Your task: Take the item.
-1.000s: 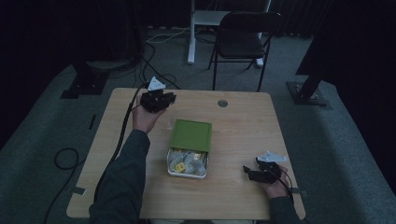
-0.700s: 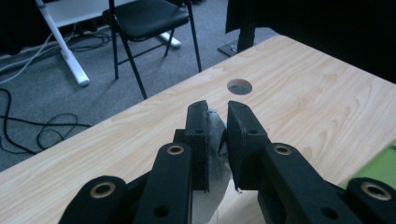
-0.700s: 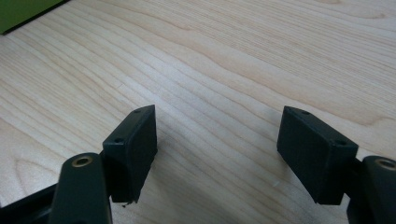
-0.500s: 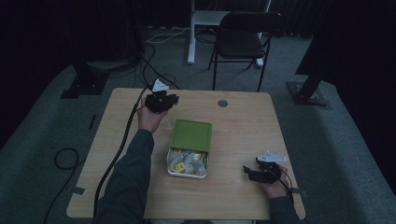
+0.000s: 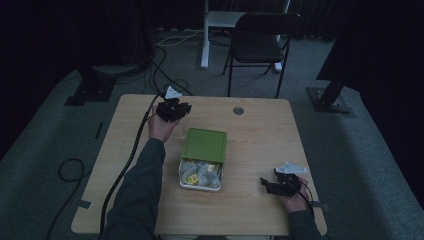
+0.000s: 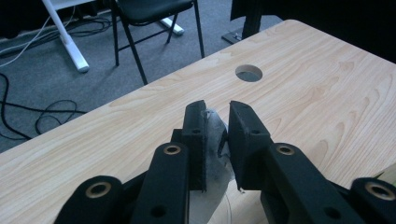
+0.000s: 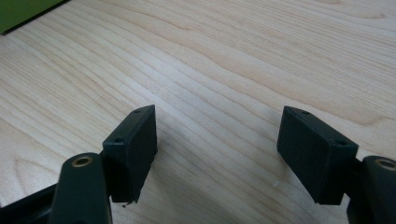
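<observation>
My left gripper (image 5: 176, 110) is held over the far left part of the table (image 5: 260, 145). In the left gripper view its jaws (image 6: 217, 111) are shut on a small clear plastic packet (image 6: 216, 140) that hangs down between them. A white box (image 5: 182, 176) stands mid-table with its green lid (image 5: 204, 144) slid back over the far half. Several pale packets and a yellow piece (image 5: 199, 173) lie in the uncovered near half. My right gripper (image 5: 269, 184) rests low near the front right edge, open, with bare wood between its jaws (image 7: 217, 122).
A round cable hole (image 5: 238, 110) sits near the table's far edge, ahead of the left gripper (image 6: 248, 73). A black folding chair (image 5: 260, 40) and a white desk leg (image 5: 204, 45) stand behind the table. Cables run over the grey floor at left.
My left gripper has drifted slightly right and nearer with the packet still in it. The right gripper and the box have stayed put.
</observation>
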Demonstrator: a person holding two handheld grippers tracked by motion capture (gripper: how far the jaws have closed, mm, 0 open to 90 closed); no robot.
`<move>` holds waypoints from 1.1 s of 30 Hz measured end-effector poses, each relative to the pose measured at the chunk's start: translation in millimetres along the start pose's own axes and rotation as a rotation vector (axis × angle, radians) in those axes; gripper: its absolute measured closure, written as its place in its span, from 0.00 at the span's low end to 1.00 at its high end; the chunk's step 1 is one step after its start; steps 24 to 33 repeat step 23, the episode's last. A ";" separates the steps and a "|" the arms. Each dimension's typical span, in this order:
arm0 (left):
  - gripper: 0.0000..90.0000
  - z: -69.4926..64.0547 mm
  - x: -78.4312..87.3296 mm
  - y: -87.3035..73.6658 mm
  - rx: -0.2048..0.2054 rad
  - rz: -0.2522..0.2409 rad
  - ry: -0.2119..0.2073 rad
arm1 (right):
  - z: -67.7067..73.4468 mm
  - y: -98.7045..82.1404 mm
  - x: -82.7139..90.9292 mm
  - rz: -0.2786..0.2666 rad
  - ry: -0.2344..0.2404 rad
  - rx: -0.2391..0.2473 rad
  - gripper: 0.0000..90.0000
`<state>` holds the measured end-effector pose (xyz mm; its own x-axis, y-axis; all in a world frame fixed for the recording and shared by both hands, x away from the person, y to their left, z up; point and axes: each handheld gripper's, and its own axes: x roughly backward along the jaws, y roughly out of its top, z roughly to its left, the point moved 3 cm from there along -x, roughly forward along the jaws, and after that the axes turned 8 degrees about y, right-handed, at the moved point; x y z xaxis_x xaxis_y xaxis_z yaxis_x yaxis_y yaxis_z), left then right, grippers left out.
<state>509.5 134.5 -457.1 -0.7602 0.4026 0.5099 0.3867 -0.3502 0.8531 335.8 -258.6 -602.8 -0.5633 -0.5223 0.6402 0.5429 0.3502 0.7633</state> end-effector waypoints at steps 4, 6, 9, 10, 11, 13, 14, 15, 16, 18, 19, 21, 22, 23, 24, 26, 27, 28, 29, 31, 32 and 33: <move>0.76 -0.9 -3.4 -3.1 -0.003 0.012 -0.004 | 0.0 0.0 0.0 0.000 0.000 0.000 0.31; 0.74 -1.3 -3.2 -3.8 -0.006 0.013 -0.007 | 0.0 0.0 0.0 0.000 0.000 -0.001 0.31; 0.73 -2.2 -0.6 -3.8 -0.020 0.015 -0.003 | 0.0 0.0 0.0 0.000 0.000 0.000 0.31; 0.73 -2.1 0.8 -3.9 -0.025 0.017 -0.001 | 0.0 0.0 0.0 0.000 0.000 0.000 0.31; 0.72 -1.8 2.2 -4.1 -0.025 0.016 -0.002 | 0.0 0.0 0.0 0.000 0.000 0.000 0.31; 0.72 -1.0 5.8 -4.6 -0.029 0.017 0.001 | 0.0 0.0 0.0 0.000 0.000 0.000 0.31; 0.71 -0.7 7.9 -4.9 -0.031 0.016 0.004 | 0.0 0.0 0.0 0.000 0.000 0.000 0.31; 0.71 -0.4 10.1 -5.3 -0.033 0.015 0.006 | 0.0 0.0 0.0 0.000 0.000 0.000 0.31; 0.71 0.4 12.6 -5.7 -0.034 0.017 0.006 | 0.0 0.0 0.0 0.000 0.000 0.000 0.31; 0.71 1.9 17.2 -6.3 -0.035 0.017 0.009 | 0.0 0.0 0.0 0.000 0.000 0.000 0.31; 0.70 1.9 19.3 -6.3 -0.035 0.015 0.012 | 0.0 0.0 0.0 0.000 0.000 0.000 0.31; 0.70 2.6 23.6 -6.7 -0.047 0.019 0.019 | 0.0 0.0 0.0 0.000 0.000 0.000 0.31; 0.70 2.6 25.3 -6.9 -0.049 0.019 0.021 | 0.0 0.0 0.0 0.000 0.000 0.000 0.31; 0.69 2.9 26.8 -7.1 -0.049 0.020 0.022 | 0.0 0.0 0.0 0.000 0.000 0.000 0.31; 0.69 2.9 26.8 -7.1 -0.049 0.020 0.022 | 0.0 0.0 0.0 0.000 0.000 0.000 0.31; 0.69 2.9 26.8 -7.1 -0.049 0.020 0.022 | 0.0 0.0 0.0 0.000 0.000 0.000 0.31; 0.69 2.9 26.8 -7.1 -0.049 0.020 0.022 | 0.0 0.0 0.0 0.000 0.000 0.000 0.31; 0.69 2.9 26.8 -7.1 -0.049 0.020 0.022 | 0.0 0.0 0.0 0.000 0.000 0.000 0.31; 0.69 2.9 26.8 -7.1 -0.049 0.020 0.022 | 0.0 0.0 0.0 0.000 0.000 0.000 0.31; 0.69 2.9 26.8 -7.1 -0.049 0.020 0.022 | 0.0 0.0 0.0 0.000 0.000 0.000 0.31; 0.69 2.9 26.8 -7.1 -0.049 0.020 0.022 | 0.0 0.0 0.0 0.000 0.000 0.000 0.31; 0.69 2.9 26.8 -7.1 -0.049 0.020 0.022 | 0.0 0.0 0.0 0.000 0.000 0.000 0.31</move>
